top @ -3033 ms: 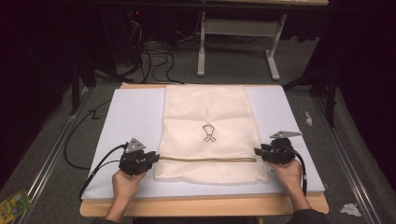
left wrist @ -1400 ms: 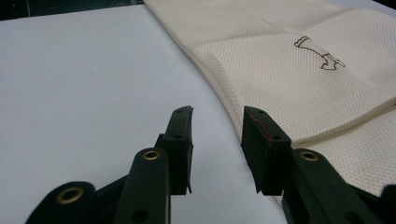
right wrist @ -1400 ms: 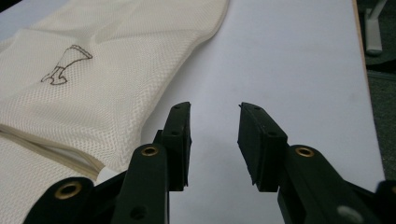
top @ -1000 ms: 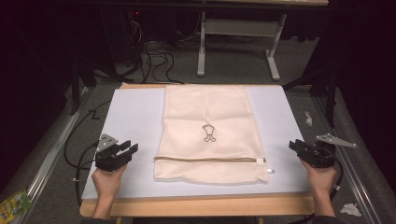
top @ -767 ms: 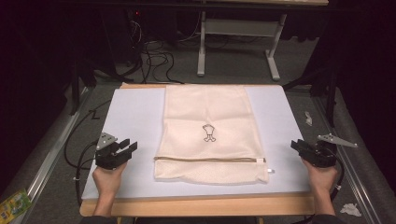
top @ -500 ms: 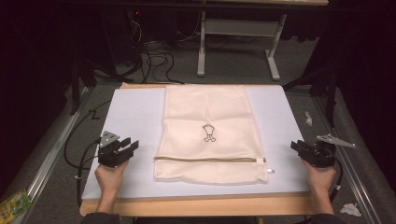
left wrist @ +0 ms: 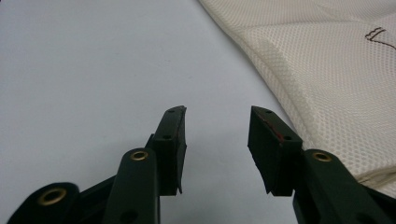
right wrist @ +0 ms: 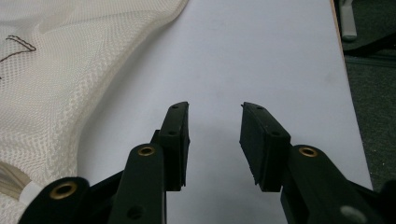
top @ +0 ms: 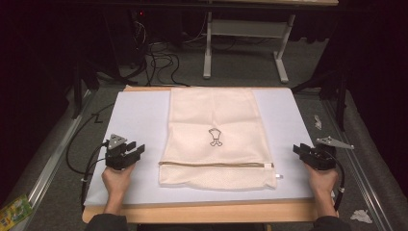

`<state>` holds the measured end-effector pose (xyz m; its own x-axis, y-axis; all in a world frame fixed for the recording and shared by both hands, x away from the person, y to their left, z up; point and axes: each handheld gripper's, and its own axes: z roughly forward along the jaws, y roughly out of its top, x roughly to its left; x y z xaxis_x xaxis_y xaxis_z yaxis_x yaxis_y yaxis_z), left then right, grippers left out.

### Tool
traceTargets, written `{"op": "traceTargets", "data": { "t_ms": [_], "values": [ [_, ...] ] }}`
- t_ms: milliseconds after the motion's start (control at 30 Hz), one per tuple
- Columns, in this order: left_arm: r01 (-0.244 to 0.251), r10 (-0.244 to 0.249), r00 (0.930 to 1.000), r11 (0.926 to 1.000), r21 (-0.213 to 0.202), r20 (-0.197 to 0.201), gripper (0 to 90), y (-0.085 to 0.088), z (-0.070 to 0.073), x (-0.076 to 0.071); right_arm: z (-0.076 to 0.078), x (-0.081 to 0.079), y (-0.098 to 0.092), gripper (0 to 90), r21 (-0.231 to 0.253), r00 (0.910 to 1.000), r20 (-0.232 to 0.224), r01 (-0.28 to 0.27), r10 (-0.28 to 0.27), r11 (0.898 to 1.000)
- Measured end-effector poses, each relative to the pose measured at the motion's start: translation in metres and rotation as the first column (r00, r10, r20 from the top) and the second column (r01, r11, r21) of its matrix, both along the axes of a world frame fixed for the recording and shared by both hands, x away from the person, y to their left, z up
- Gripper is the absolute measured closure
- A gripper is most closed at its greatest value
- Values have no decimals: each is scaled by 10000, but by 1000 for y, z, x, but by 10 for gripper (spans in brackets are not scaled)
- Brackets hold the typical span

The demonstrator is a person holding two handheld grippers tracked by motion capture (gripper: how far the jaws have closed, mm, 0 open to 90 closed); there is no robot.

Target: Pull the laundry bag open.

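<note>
A cream mesh bag [top: 216,120] lies flat on the white sheet [top: 134,115], with a small dark logo [top: 215,137] and a zipper [top: 216,165] running across near its front edge. My left gripper [top: 138,149] rests on the sheet left of the bag, apart from it. Its jaws have just been opening and stand open with nothing between them [left wrist: 217,112]; the bag's edge [left wrist: 327,70] lies to their right. My right gripper [top: 298,149] sits at the sheet's right edge, open and empty [right wrist: 215,106], with the bag [right wrist: 60,70] off to its left.
The sheet lies on a wooden table [top: 207,211]. Black cables [top: 159,53] and a metal table frame [top: 245,43] stand on the floor behind. A green packet [top: 14,211] and white scraps [top: 361,216] lie on the floor at the sides.
Three seconds ago both grippers were at the bag's sides by the zipper; they have since drawn outwards and apart from it. Over the last second the left one has shifted slightly towards the bag.
</note>
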<state>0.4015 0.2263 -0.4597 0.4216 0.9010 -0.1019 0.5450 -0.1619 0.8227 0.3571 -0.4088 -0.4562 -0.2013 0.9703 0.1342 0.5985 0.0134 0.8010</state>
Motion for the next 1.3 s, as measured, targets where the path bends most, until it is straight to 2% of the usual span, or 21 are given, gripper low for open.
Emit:
{"op": "traceTargets", "data": {
  "t_ms": [733, 933, 1067, 1300],
  "values": [
    [-483, 480, 9988, 9986, 198, 128, 543, -3, -11, 11, -8, 10, 8, 614, -463, 10000, -42, 8, -10, 9989],
    [-521, 519, 9986, 9984, 209, 120, 540, -5, -16, 13, -10, 11, 10, 608, -489, 10000, -38, 11, -13, 9988],
    [-530, 524, 9985, 9979, 382, 168, 536, -7, -20, 14, -11, 12, 13, 604, -768, 10000, -28, -19, 16, 9970],
    [-464, 455, 9986, 9982, 386, 262, 532, -9, -22, 14, -15, 11, 16, 597, -772, 10000, 42, -38, 42, 9970]
  ]
}}
